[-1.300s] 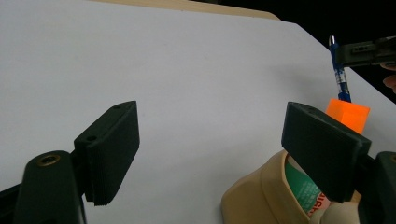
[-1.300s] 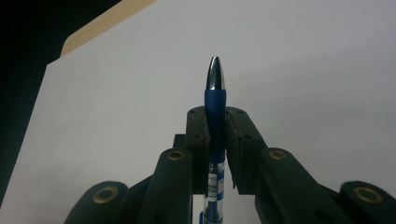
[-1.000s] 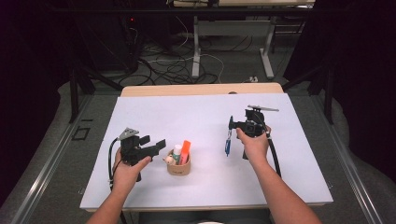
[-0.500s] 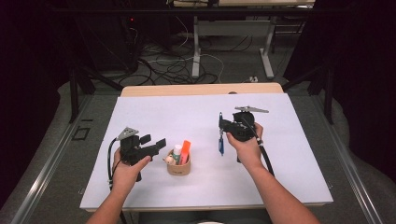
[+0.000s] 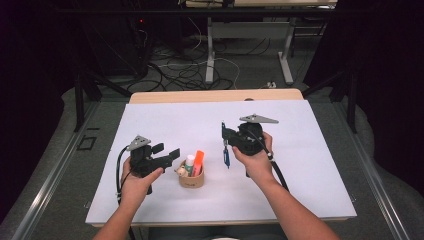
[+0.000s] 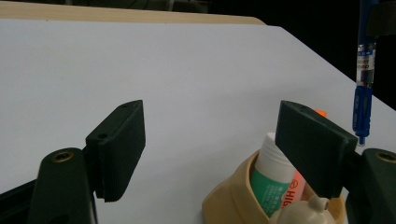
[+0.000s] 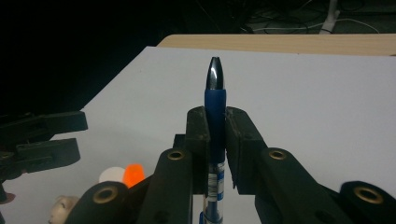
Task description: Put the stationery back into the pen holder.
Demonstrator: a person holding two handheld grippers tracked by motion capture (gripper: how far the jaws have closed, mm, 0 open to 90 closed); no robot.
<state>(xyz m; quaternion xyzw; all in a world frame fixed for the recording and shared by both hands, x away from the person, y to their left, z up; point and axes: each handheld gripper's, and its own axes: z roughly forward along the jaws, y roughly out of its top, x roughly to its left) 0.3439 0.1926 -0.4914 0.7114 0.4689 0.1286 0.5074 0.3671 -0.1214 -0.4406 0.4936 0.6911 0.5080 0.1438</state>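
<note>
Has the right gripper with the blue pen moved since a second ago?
Yes. The right gripper, holding the blue pen, has shifted left toward the tan round holder cup.

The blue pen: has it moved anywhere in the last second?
Yes. The right gripper, shut on the blue pen, carried it leftward toward the tan cup. The left gripper, its jaws just closing slightly around nothing, stayed beside the cup, which hasn't moved.

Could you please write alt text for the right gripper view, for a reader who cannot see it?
The right gripper is shut on a blue pen, its silver tip pointing forward over a white table. The left gripper is at the far left.
</note>
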